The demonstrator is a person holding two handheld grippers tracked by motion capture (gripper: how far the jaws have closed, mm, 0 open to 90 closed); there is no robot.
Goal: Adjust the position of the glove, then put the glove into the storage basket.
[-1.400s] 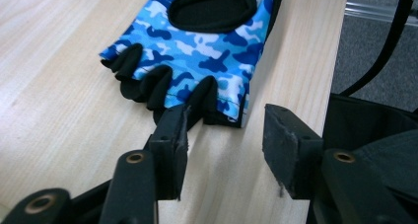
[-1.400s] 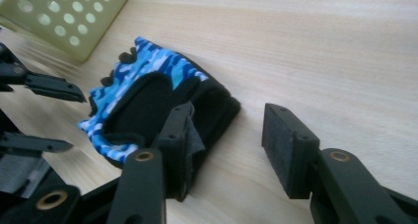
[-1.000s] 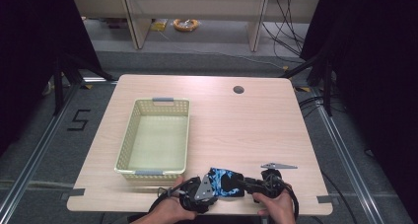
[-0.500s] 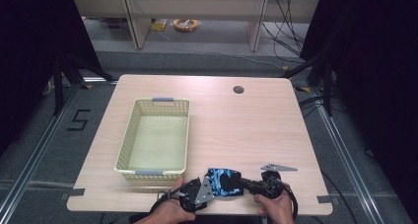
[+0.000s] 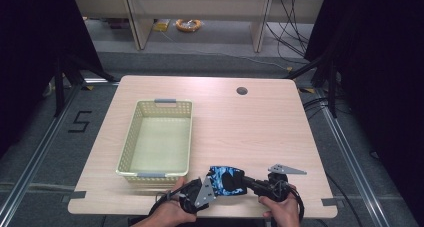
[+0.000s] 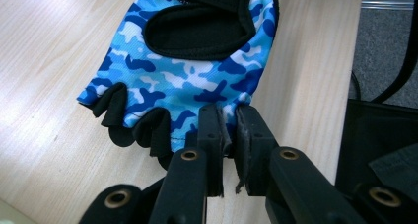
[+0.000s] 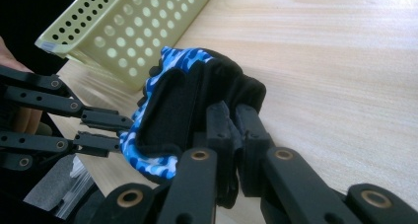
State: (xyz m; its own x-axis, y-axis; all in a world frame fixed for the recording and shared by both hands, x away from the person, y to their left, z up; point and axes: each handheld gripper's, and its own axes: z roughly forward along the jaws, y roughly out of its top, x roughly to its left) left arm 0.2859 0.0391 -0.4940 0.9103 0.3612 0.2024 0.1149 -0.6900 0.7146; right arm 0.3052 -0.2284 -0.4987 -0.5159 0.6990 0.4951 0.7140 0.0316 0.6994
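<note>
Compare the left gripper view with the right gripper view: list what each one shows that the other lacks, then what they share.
Left gripper view alone: the glove's short black finger stubs, with the left gripper shut on the camouflage edge beside them.

Right gripper view alone: the yellow perforated basket behind the glove, and the right gripper shut on the glove's black cuff end.

Shared: the blue camouflage glove with its black panel, and the wooden table beneath it.

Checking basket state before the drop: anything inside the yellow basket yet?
No, in the high view the yellow basket shows a bare floor, and the camo glove sits on the table beside it.
</note>
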